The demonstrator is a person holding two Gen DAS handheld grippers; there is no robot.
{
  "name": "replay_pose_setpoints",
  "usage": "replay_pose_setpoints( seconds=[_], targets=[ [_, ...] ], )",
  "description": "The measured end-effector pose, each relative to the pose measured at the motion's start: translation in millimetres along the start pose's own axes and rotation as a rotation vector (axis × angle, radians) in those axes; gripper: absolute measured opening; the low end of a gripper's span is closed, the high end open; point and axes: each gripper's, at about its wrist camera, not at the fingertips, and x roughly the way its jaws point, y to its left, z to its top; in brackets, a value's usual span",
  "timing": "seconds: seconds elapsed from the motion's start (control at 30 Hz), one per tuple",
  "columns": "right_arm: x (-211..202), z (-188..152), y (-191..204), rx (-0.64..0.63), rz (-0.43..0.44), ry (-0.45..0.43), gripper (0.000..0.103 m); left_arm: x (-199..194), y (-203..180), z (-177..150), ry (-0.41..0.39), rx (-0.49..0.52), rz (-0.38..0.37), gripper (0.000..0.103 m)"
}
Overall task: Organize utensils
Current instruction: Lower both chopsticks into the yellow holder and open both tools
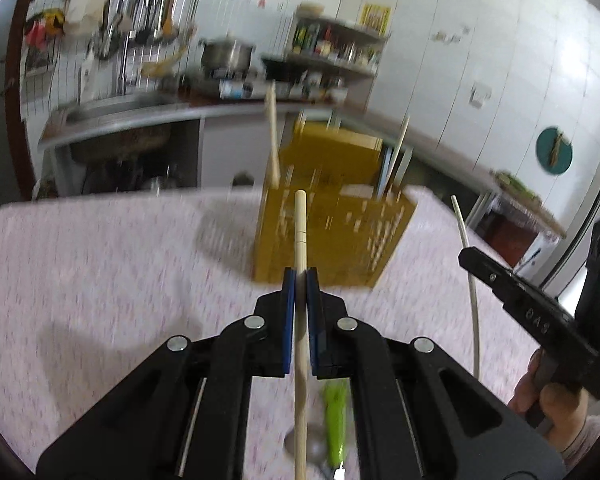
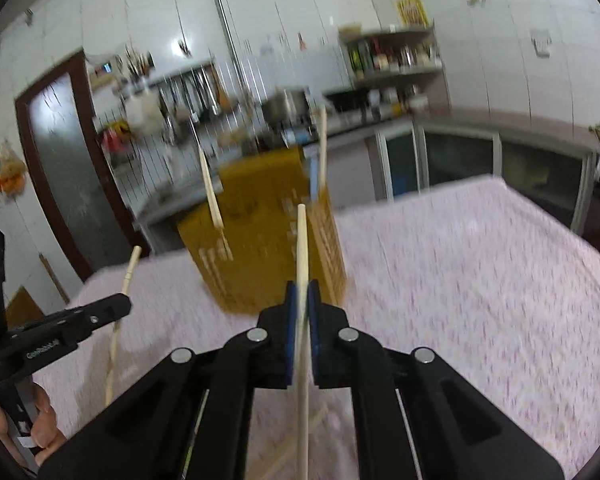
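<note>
- While both claws hang over the pink tablecloth [image 1: 100, 280], the left gripper [image 1: 300, 280] pinches a wooden chopstick [image 1: 300, 224].
- Right gripper [image 2: 302, 294] clamps a pale chopstick [image 2: 302, 240]; the yellow utensil holder [image 2: 268, 240] stands just ahead.

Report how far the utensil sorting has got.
Done: a few chopsticks already stand in the yellow holder. In hand: the left gripper and right gripper each clamp one chopstick. Left: a green-handled utensil and loose sticks lie on the tablecloth.

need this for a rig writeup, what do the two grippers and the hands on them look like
Both the left gripper and right gripper are black plastic linkages with round silver pivot pins and blue pads. Each carries white lettering on its side. No gloves; a pale sleeve shows.
</note>
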Motion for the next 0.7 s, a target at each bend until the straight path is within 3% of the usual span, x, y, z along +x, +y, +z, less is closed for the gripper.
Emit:
replay_pose_setpoints(
  seconds=[0.2,0.33,0.7],
  targets=[
    [4,42,2,-0.011,0.040,-0.173,0.006,7,-11,53,-0.175,0.024,-0.043,0.004],
    [10,62,6,-0.022,0.065,-0.264,0.006,9,-21,72,-0.255,0.041,-0.062,0.004],
    [28,78,20,-0.054,0.077,-0.319,0.006,24,-23,91,-0.265,0.067,-0.072,0.004]
  ],
)
